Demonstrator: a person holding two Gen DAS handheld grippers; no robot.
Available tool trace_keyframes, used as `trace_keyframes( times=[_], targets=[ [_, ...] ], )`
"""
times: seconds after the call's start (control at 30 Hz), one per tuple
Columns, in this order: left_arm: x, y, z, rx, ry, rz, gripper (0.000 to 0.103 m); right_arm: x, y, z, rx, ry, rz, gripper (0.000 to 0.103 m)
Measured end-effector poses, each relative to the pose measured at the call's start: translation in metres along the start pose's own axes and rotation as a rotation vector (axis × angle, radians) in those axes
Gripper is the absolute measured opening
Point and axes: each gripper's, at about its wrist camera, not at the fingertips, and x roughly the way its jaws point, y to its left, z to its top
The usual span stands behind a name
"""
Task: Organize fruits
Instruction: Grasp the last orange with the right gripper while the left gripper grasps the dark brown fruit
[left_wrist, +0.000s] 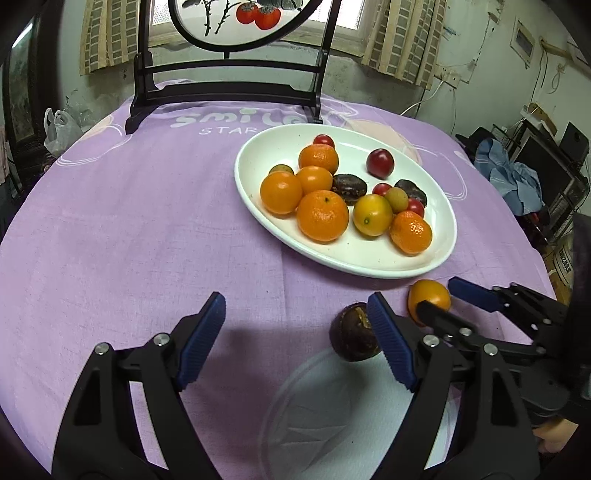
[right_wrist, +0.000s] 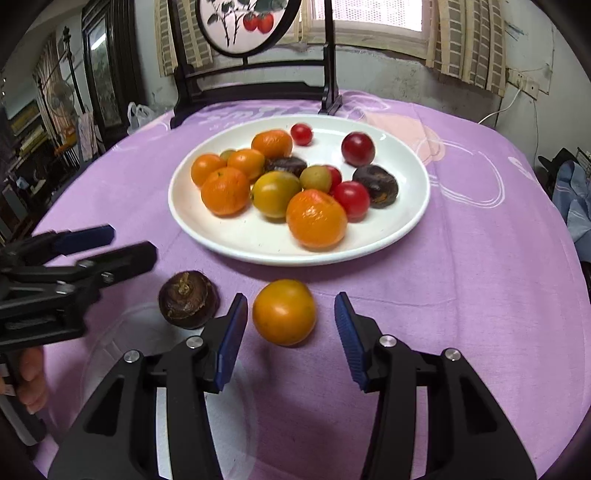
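Note:
A white oval plate (left_wrist: 439, 254) (right_wrist: 406, 225) holds several oranges, red cherry tomatoes, yellow-green fruits and dark brown fruits. On the purple cloth in front of it lie one orange fruit (left_wrist: 430, 293) (right_wrist: 284, 312) and one dark brown fruit (left_wrist: 352, 332) (right_wrist: 188, 299). My right gripper (right_wrist: 290, 328) is open, with the orange fruit between its fingers, not pinched; it also shows in the left wrist view (left_wrist: 437, 297). My left gripper (left_wrist: 295, 334) is open and empty; the brown fruit lies just beyond its right finger. It also shows at the left of the right wrist view (right_wrist: 125, 243).
A dark wooden stand (left_wrist: 225, 92) (right_wrist: 255, 92) with a round painted screen stands at the table's far edge. A white printed patch (left_wrist: 332, 417) lies on the cloth near me. Furniture and clutter surround the table.

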Motion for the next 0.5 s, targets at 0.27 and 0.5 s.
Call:
trace_keyframes(
  times=[0.27,0.5],
  targets=[
    [0.003,-0.002,-0.004,0.026,0.016,-0.012,0.083,0.014,0.005,-0.002,-0.024,0.025,-0.005,0.037],
    [0.008,-0.01,-0.01,0.057,0.028,-0.005,0.083,-0.008,-0.013,-0.011,0.063,-0.002,0.053,0.037]
  ],
)
